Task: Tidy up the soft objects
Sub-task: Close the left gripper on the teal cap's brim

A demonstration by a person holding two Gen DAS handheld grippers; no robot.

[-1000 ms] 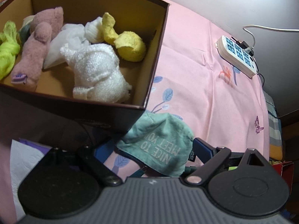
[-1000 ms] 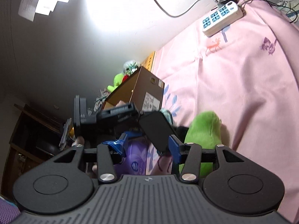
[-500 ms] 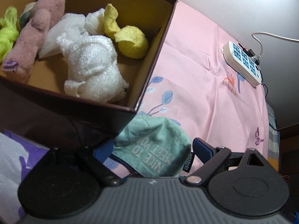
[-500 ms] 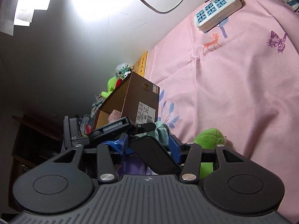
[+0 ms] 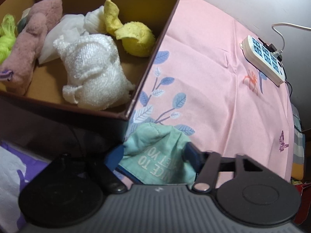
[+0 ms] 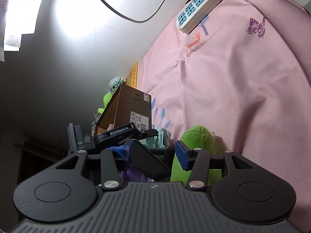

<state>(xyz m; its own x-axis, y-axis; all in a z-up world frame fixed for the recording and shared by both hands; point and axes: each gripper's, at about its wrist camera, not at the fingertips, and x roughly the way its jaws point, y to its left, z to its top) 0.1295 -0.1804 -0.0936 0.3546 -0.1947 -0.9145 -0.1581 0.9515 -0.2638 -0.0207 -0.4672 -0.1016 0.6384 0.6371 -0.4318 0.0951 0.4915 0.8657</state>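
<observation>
A teal cloth [image 5: 155, 141] with white lettering lies on the pink sheet beside the box corner. My left gripper [image 5: 153, 155] points steeply down at it. Its jaws are closing, and both blue pads [image 5: 191, 153] press the bunched cloth. The brown cardboard box [image 5: 136, 89] holds a white knitted plush [image 5: 93, 73], a yellow plush [image 5: 136, 40], a pink plush [image 5: 29, 46], white fabric [image 5: 64, 31] and a lime piece [image 5: 5, 38]. My right gripper [image 6: 153, 154] is open and grips nothing. A green plush [image 6: 196, 141] lies just right of its right finger. The left gripper's body [image 6: 120, 134] is ahead of it.
A white power strip [image 5: 264, 58] with its cable lies at the far side of the pink sheet [image 5: 213, 87], near the wall. A purple and white package [image 5: 11, 167] sits in front of the box. More plush toys [image 6: 107, 99] crowd behind the box.
The left jaws have narrowed from wide open onto the teal cloth, which now bunches between the pads. The right gripper has sunk and rolled, staying open beside the green plush.
</observation>
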